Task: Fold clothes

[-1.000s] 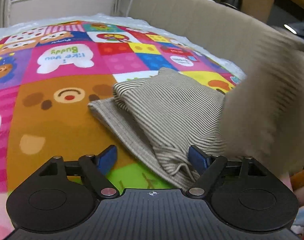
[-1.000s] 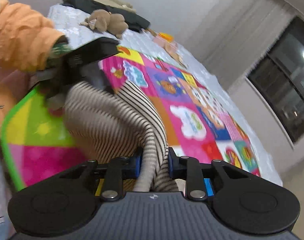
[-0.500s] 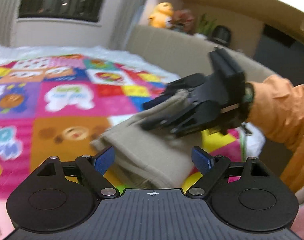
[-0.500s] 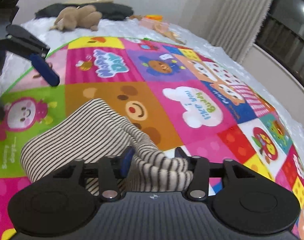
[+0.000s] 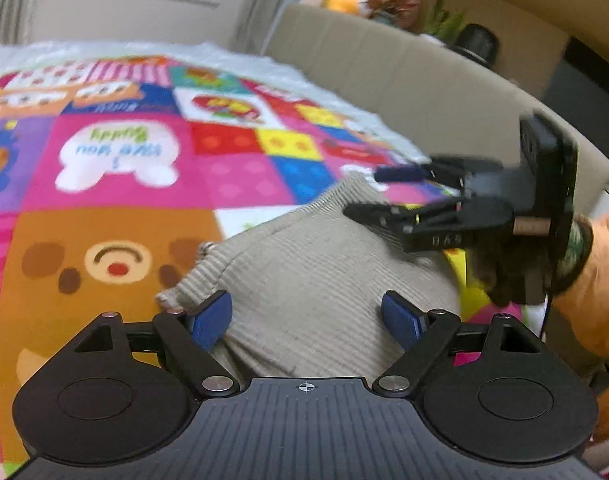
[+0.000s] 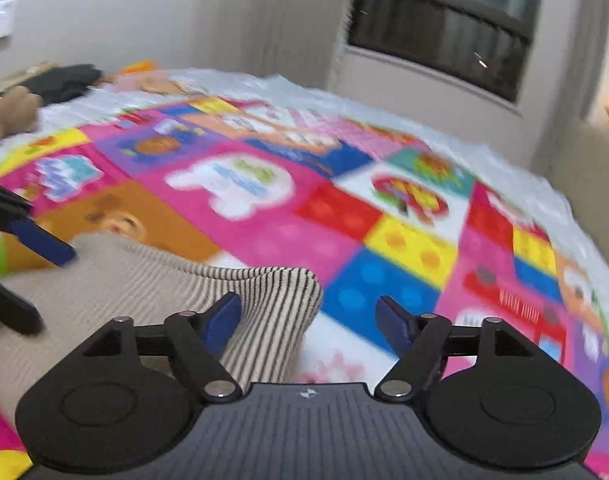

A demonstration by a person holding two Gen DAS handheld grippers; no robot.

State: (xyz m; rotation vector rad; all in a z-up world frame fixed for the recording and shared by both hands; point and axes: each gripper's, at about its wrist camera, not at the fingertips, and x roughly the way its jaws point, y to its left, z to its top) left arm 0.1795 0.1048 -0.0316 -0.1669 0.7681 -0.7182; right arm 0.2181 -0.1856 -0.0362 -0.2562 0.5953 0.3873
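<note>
Left wrist: striped garment (image 5: 328, 280) on colourful play mat (image 5: 116, 184).

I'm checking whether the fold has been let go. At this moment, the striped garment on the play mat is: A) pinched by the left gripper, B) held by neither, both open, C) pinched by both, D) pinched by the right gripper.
B: the right gripper and left gripper both show spread fingers, with the striped garment lying loose on the play mat.

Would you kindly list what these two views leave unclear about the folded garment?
- Left wrist view: the striped garment's near edge is hidden behind the left gripper.
- Right wrist view: its left part is blurred and cut off by the frame edge; the right gripper body covers its near edge.
- Garment type: indiscernible in either.
</note>
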